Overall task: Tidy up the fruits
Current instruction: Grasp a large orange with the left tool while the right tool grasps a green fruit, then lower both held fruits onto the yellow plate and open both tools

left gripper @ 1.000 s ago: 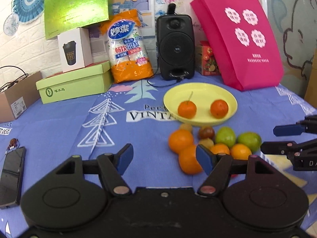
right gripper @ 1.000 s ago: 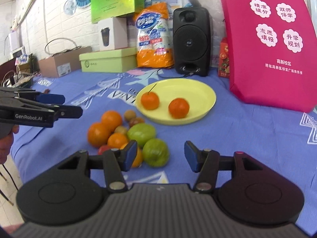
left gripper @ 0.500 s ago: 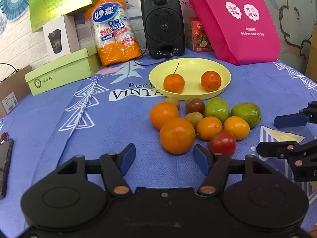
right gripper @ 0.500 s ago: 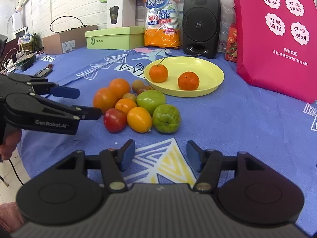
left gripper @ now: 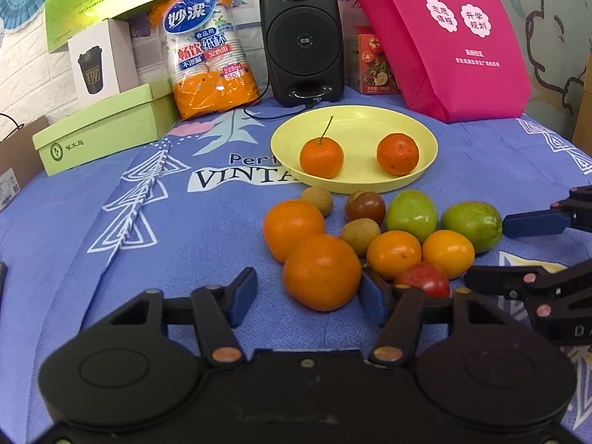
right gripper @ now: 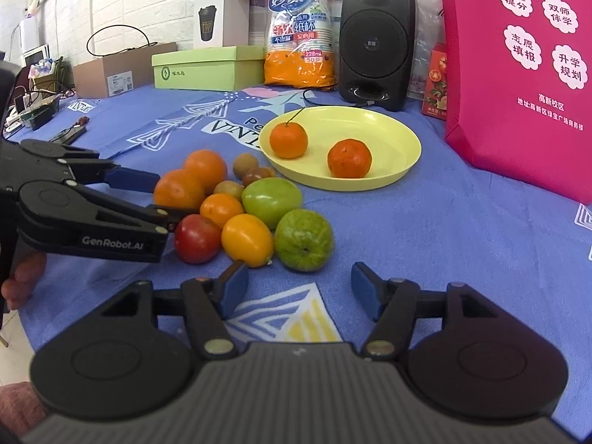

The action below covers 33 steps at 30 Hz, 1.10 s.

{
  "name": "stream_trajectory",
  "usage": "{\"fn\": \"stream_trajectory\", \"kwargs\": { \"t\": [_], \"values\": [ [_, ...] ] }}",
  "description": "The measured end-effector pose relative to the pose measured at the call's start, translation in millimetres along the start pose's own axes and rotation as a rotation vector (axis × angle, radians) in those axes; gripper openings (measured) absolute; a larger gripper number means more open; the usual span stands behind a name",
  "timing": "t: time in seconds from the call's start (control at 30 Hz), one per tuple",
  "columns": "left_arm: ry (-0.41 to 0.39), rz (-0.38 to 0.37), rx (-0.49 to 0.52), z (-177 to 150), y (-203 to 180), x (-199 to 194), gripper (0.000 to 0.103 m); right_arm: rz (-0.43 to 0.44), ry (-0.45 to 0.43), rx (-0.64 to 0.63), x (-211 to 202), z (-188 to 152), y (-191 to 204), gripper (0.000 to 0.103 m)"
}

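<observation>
A yellow plate (left gripper: 421, 131) holds two tangerines (left gripper: 321, 157) (left gripper: 397, 154). In front of it lies a cluster of loose fruit on the blue cloth. My left gripper (left gripper: 308, 294) is open, its jaws to either side of the nearest large orange (left gripper: 321, 271), not touching it. It also shows in the right wrist view (right gripper: 148, 196). My right gripper (right gripper: 296, 290) is open and empty, just short of a green fruit (right gripper: 303, 239) and a yellow fruit (right gripper: 247, 238). A red tomato (right gripper: 196, 238) lies beside them.
A black speaker (left gripper: 301, 37), a bag of paper cups (left gripper: 207, 48), green boxes (left gripper: 107, 129) and a pink bag (left gripper: 455, 37) stand behind the plate. Another large orange (left gripper: 293, 227), small brown fruits (left gripper: 359, 235) and a second green fruit (left gripper: 411, 215) crowd the cluster.
Both grippers have moved forward and lower toward the fruit cluster. The left jaws now flank the nearest large orange. The fruit has not moved.
</observation>
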<state>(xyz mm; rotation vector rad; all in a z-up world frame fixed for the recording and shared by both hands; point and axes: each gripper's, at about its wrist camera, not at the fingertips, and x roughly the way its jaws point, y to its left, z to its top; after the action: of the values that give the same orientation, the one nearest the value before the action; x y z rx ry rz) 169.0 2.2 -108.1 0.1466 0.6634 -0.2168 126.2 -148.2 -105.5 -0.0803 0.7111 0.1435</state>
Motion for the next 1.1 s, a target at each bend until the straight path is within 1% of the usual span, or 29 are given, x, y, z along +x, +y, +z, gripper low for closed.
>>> {"fn": "stream_trajectory", "kwargs": {
  "t": [0.03,0.07,0.3,0.5,0.57,0.67,0.7,0.83,1.1],
  "values": [
    [-0.003,-0.009,0.0,-1,1,0,0.046,0.0,0.001,0.002,1,0,-2,0.061],
    [-0.004,-0.012,-0.001,-1,2,1,0.043,0.0,0.001,0.005,1,0,-3,0.061],
    [-0.007,-0.015,-0.009,-3,5,0,0.042,-0.013,0.004,0.017,1,0,-12,0.061],
    [0.0,-0.021,-0.035,-6,13,-4,0.042,-0.008,0.017,-0.004,17,11,-12,0.061],
    [0.002,-0.022,-0.046,-6,15,-5,0.042,-0.001,0.021,-0.002,23,15,-12,0.059],
    [0.0,-0.02,-0.048,-6,15,-5,0.042,0.009,0.027,-0.006,30,20,-9,0.052],
    [0.0,-0.016,-0.044,-7,14,-5,0.042,0.016,0.028,-0.008,31,20,-7,0.045],
    [-0.002,-0.014,-0.043,-9,13,-6,0.042,0.008,0.02,-0.009,31,20,-5,0.045],
    [0.001,-0.023,-0.066,-11,15,-15,0.042,-0.001,-0.001,0.043,14,10,-5,0.045]
  ]
}}
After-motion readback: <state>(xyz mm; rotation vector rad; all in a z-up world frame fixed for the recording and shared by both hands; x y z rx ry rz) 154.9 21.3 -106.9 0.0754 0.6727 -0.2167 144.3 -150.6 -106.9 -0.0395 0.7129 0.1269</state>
